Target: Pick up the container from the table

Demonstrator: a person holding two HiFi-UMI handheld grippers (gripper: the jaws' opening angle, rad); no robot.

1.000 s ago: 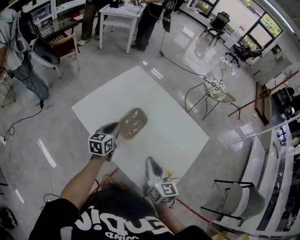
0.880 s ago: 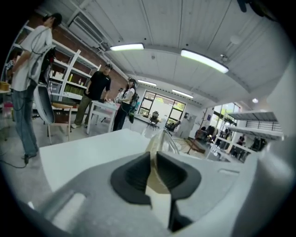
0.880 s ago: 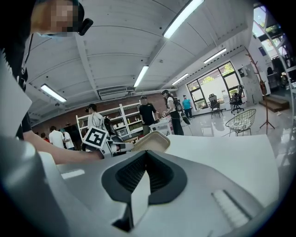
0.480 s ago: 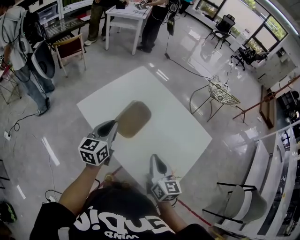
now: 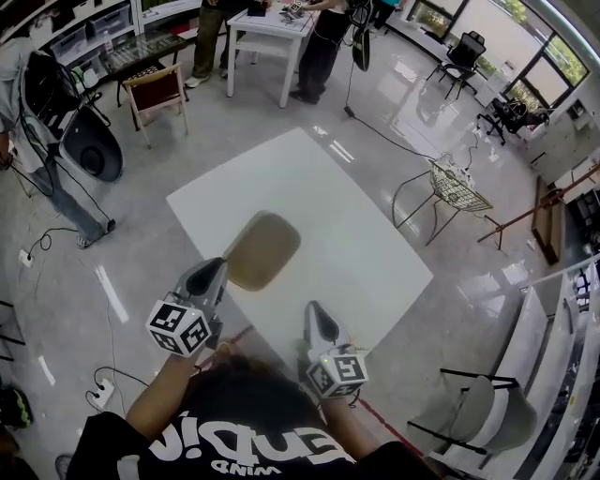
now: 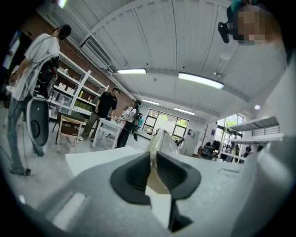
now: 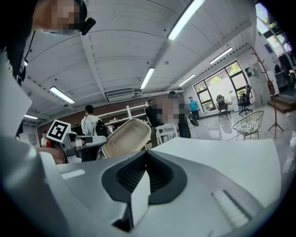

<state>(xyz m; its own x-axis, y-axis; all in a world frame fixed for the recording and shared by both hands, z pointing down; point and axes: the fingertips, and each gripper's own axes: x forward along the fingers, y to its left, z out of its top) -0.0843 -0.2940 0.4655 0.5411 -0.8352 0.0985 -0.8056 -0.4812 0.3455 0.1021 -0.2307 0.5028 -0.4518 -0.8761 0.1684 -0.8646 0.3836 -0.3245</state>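
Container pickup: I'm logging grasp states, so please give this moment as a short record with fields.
container: tan oval tray, empty, tilted with its open side toward the right gripper
left gripper: shut on the container's rim, holding it up
right gripper: shut, nothing between its jaws, by the table's near edge
table: white, square top
background: people standing by a smaller white table
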